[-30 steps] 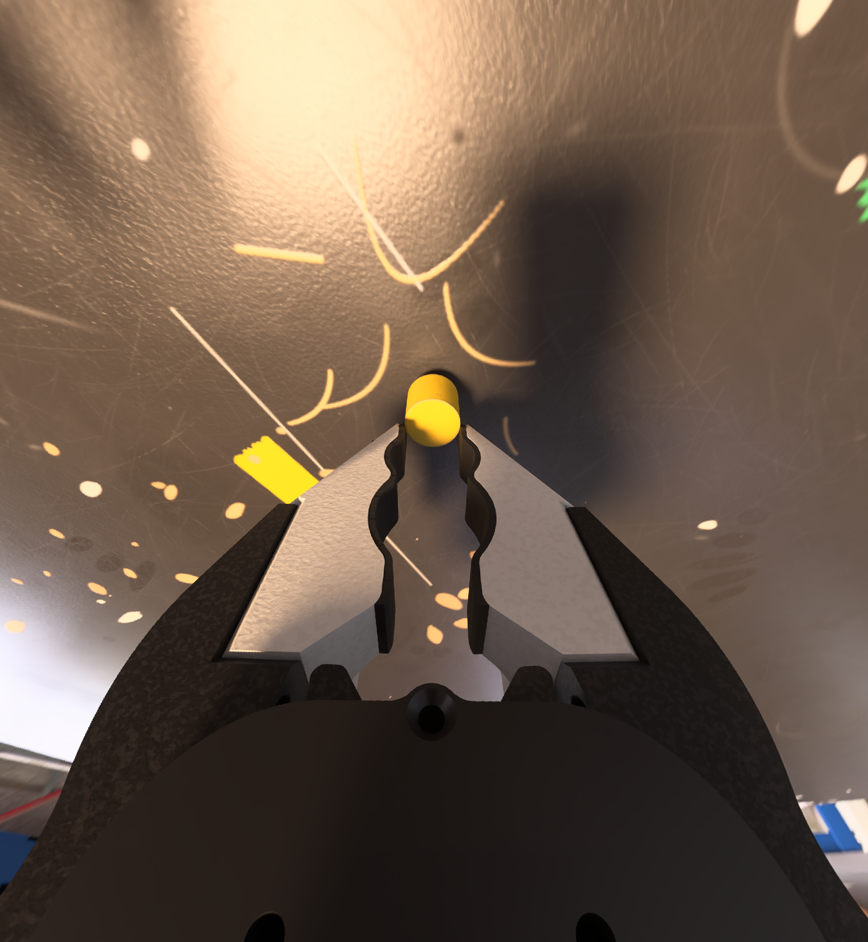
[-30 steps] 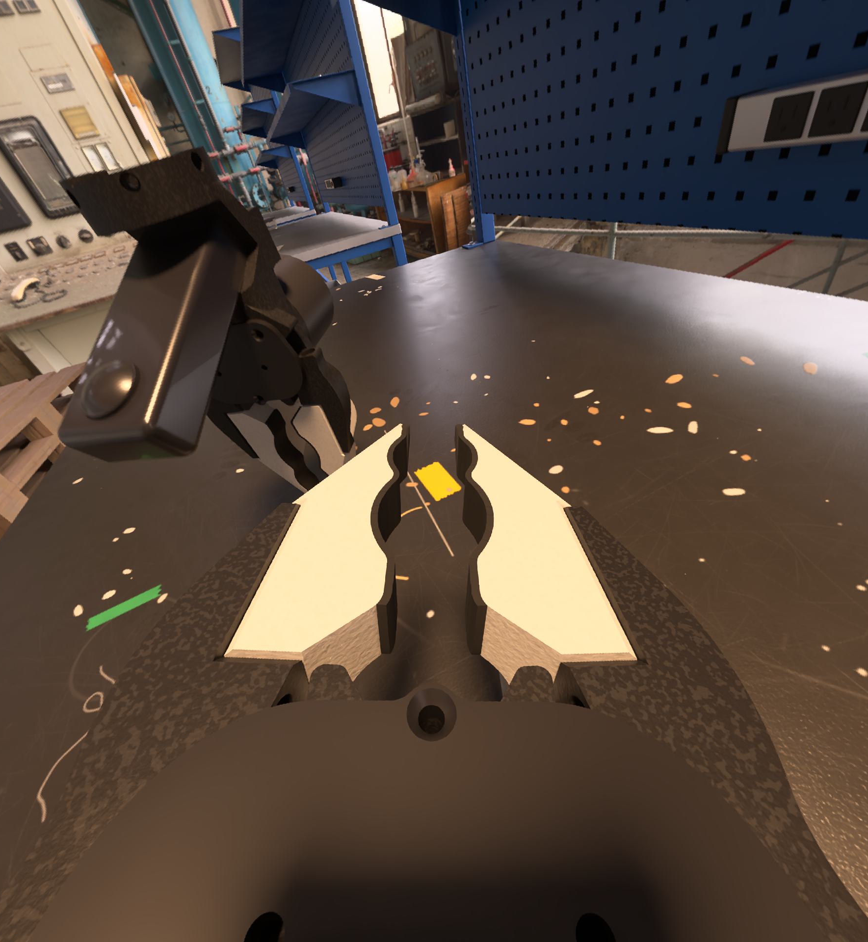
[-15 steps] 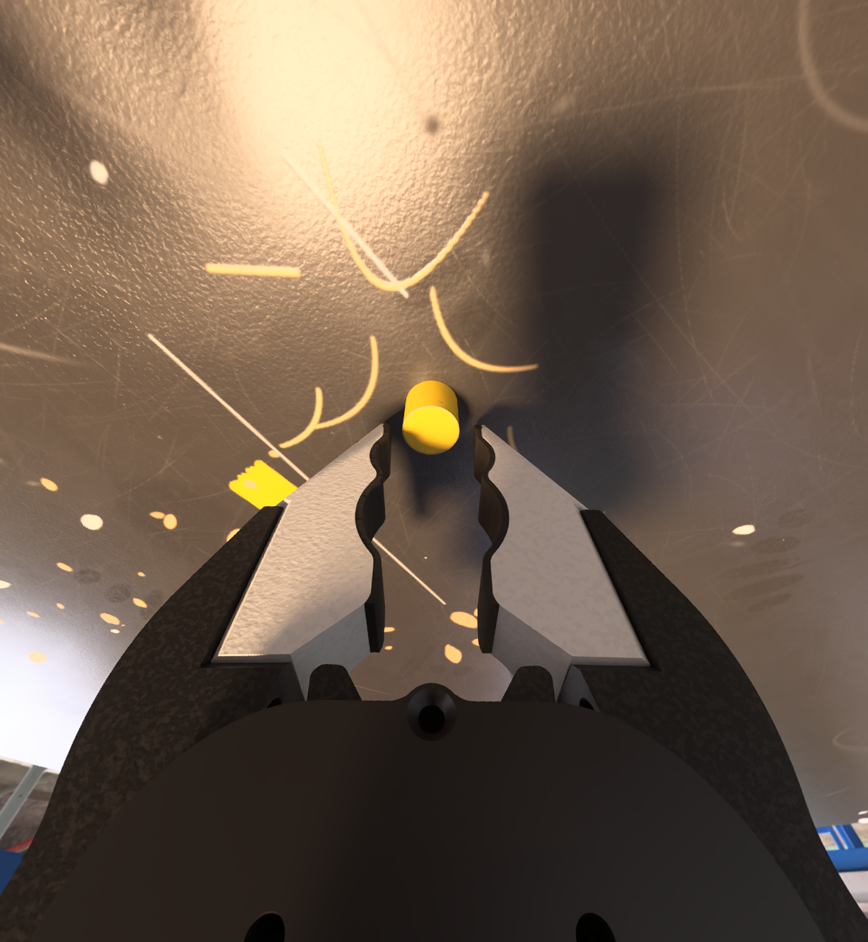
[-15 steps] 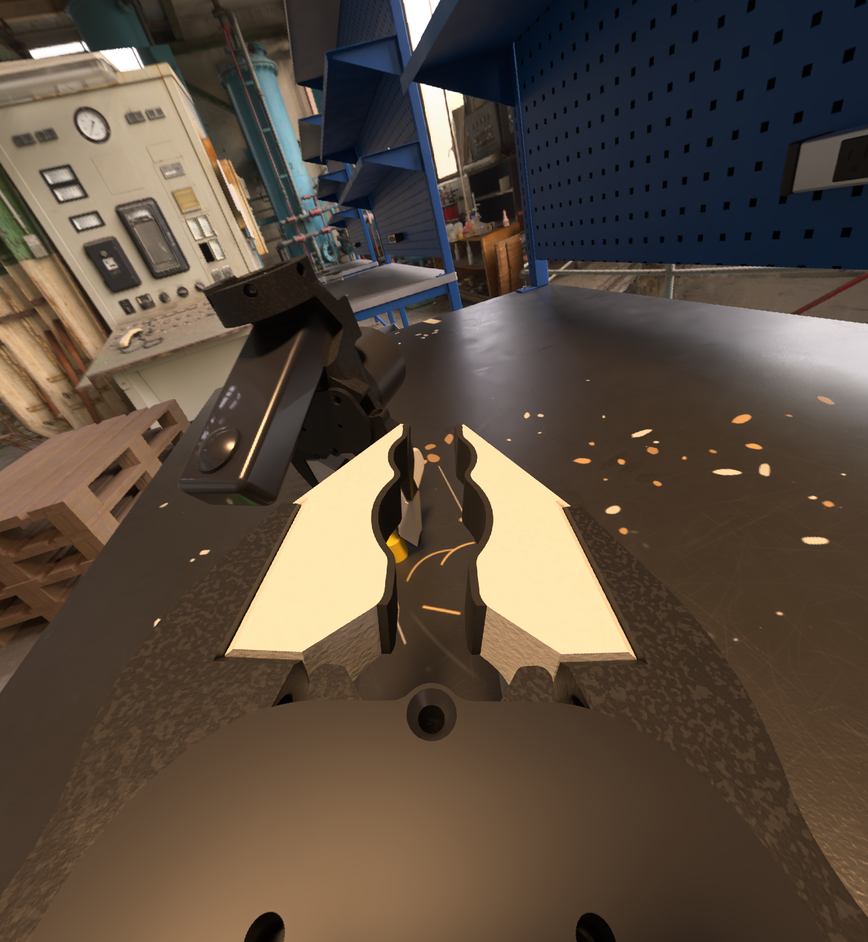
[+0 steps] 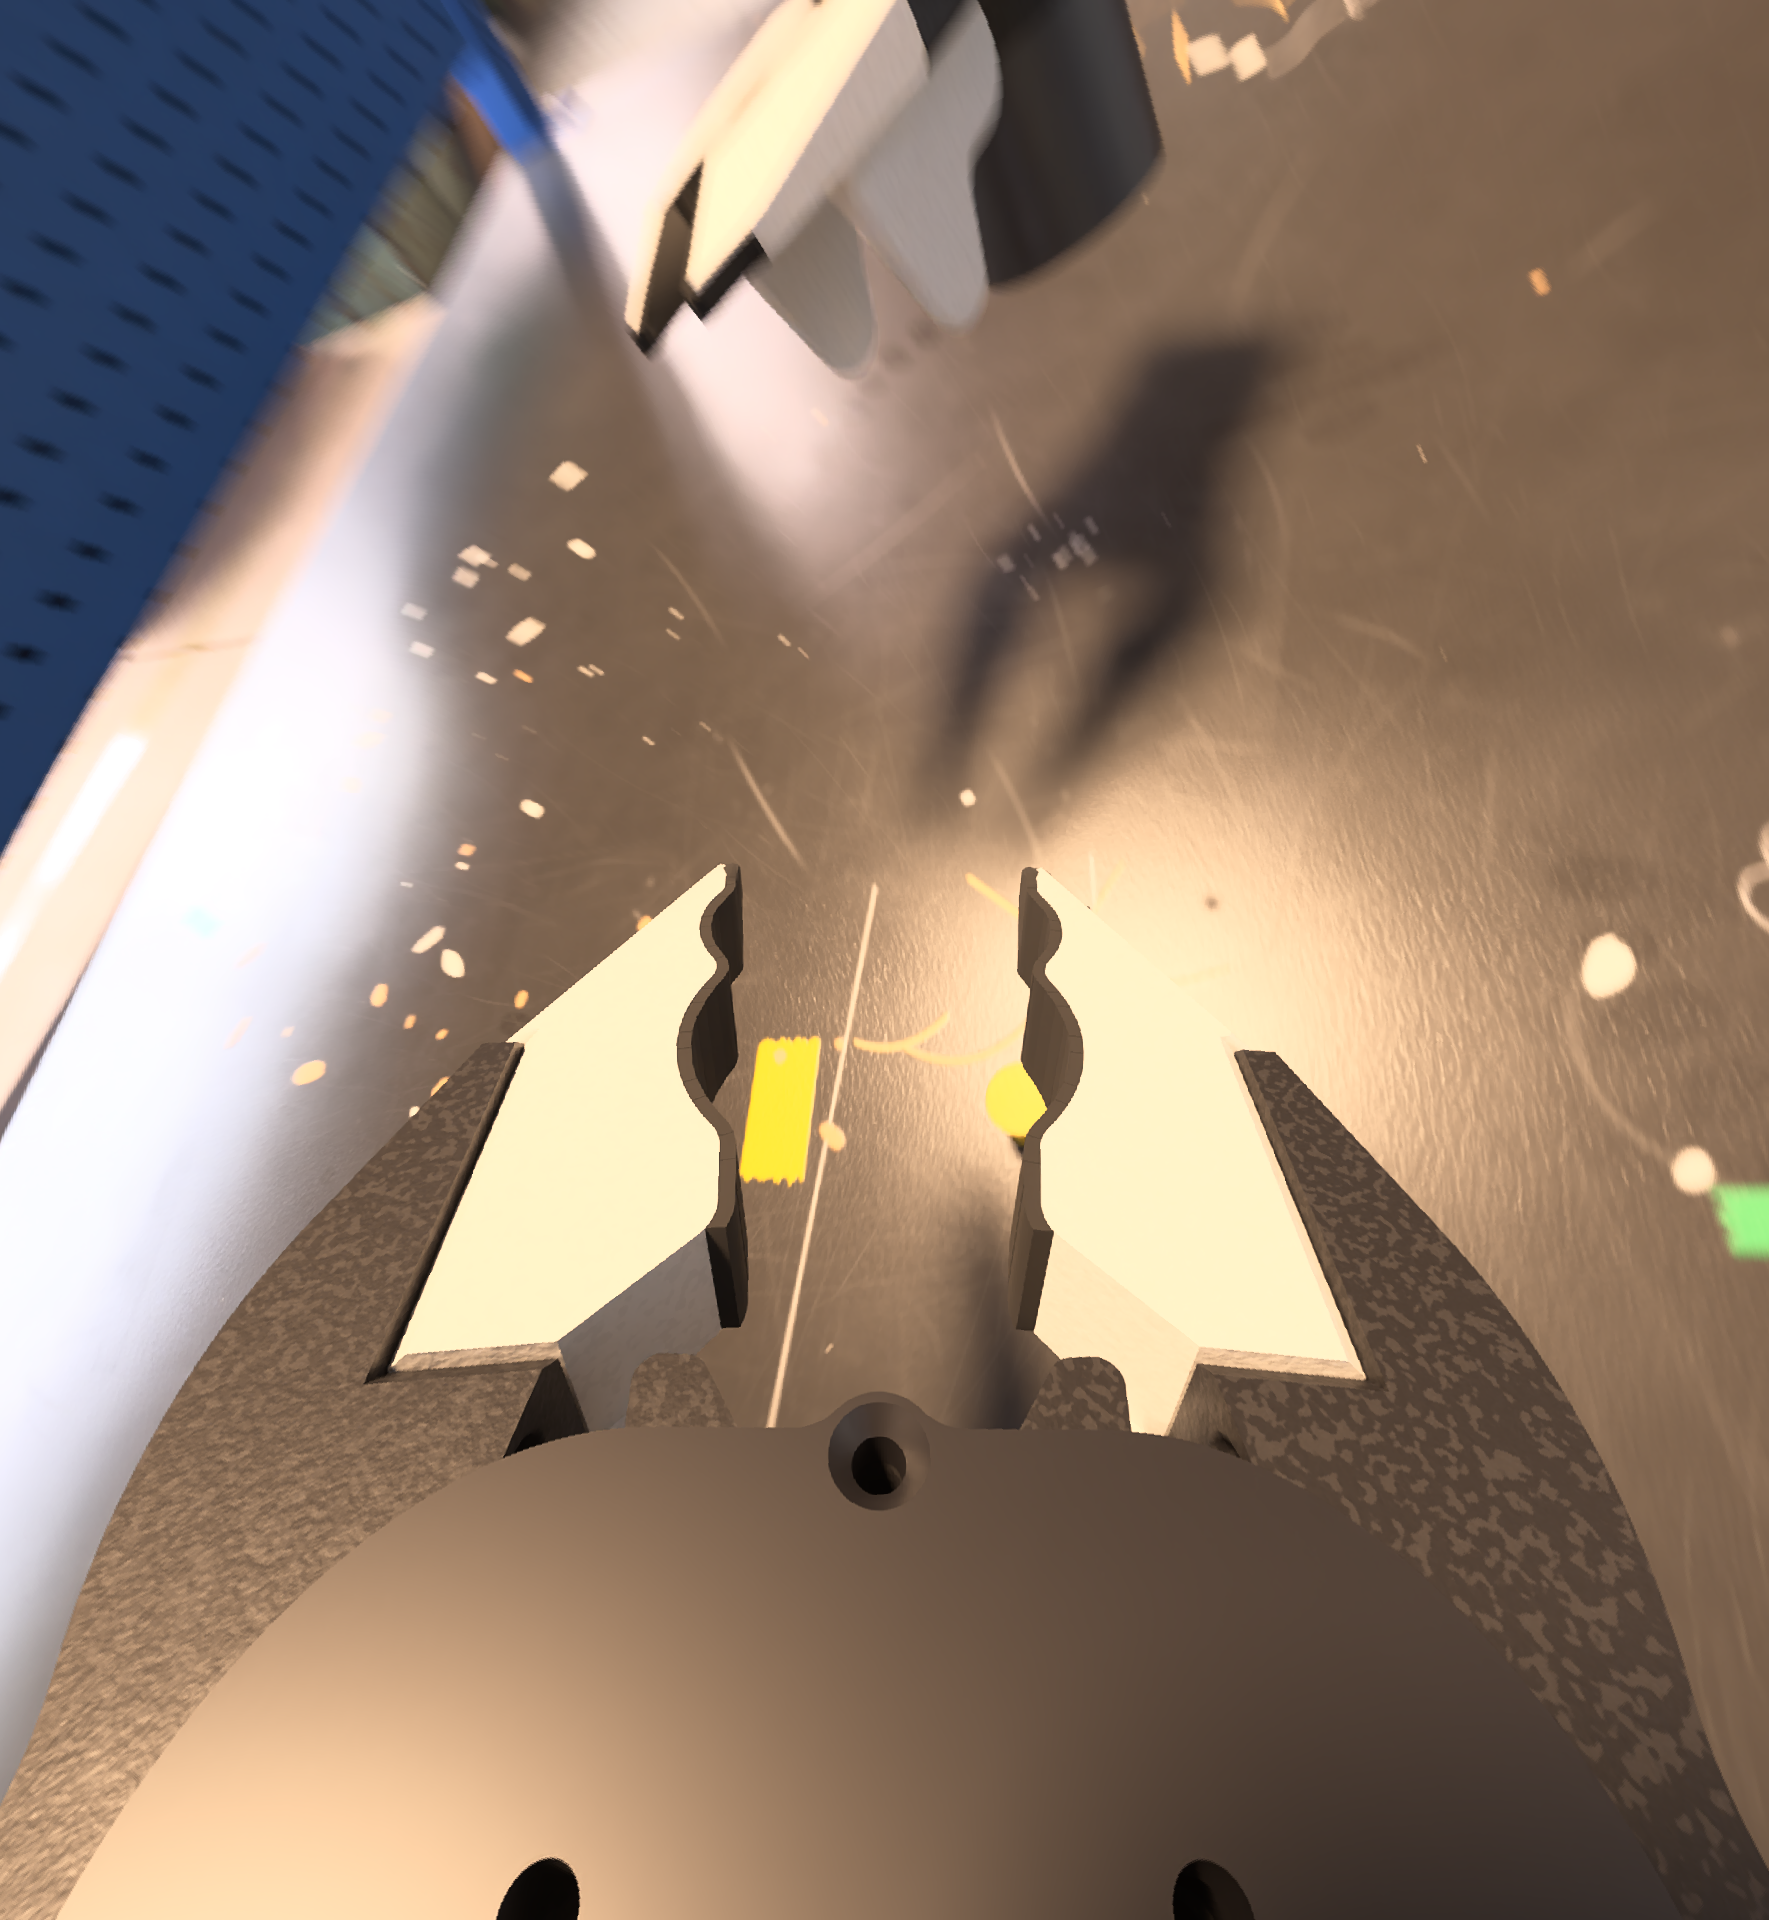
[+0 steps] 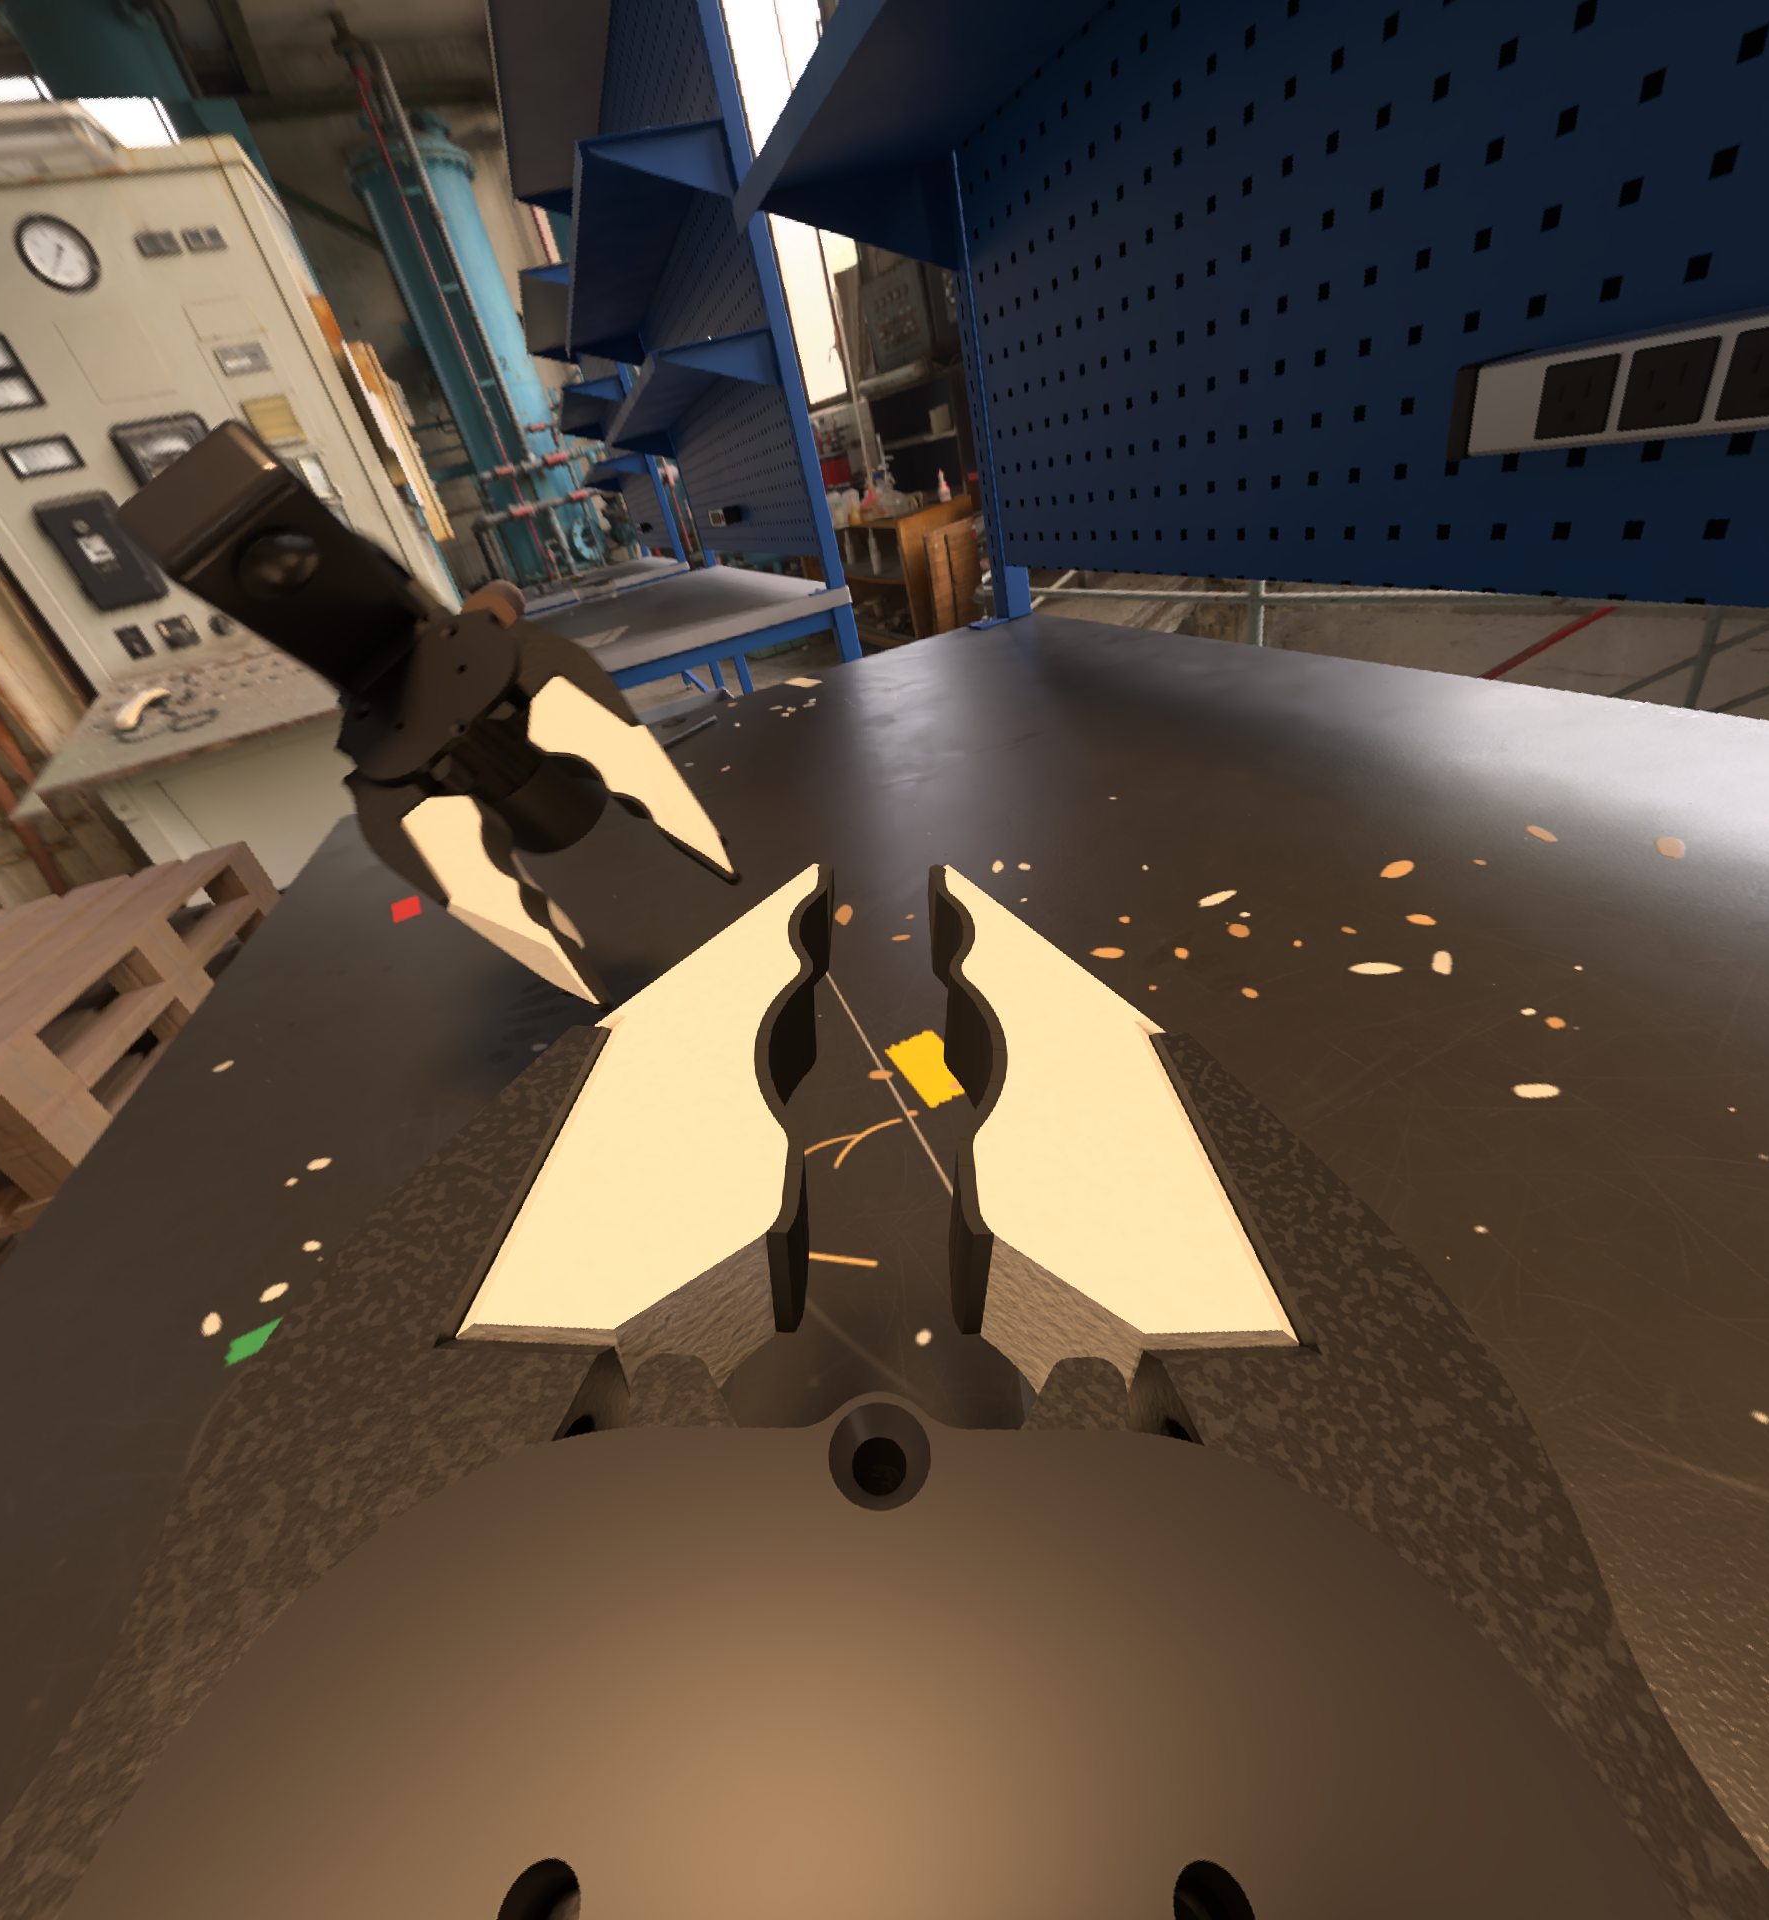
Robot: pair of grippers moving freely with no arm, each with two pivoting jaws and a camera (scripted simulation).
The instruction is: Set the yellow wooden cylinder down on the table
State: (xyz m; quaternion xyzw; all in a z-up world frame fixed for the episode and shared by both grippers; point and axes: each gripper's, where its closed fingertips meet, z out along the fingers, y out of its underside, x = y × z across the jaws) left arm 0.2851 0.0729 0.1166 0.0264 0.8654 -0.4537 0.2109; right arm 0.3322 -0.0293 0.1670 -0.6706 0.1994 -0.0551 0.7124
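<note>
On the dark, scratched bench the yellow cylinder lay free below the wide-open left tongs, right tongs slightly parted and empty; placing looked done, leaving only a clear retreat.

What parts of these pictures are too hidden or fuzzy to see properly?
- Yellow wooden cylinder, left wrist view: only a rounded bit shows; the left gripper's own finger covers the rest, so whether it stands or lies is unclear.
- The cylinder, right wrist view: not visible at all.
- Right gripper, left wrist view: blurred and cut off by the top edge.
- Yellow tape, right wrist view: partly behind a finger of that gripper.
</note>
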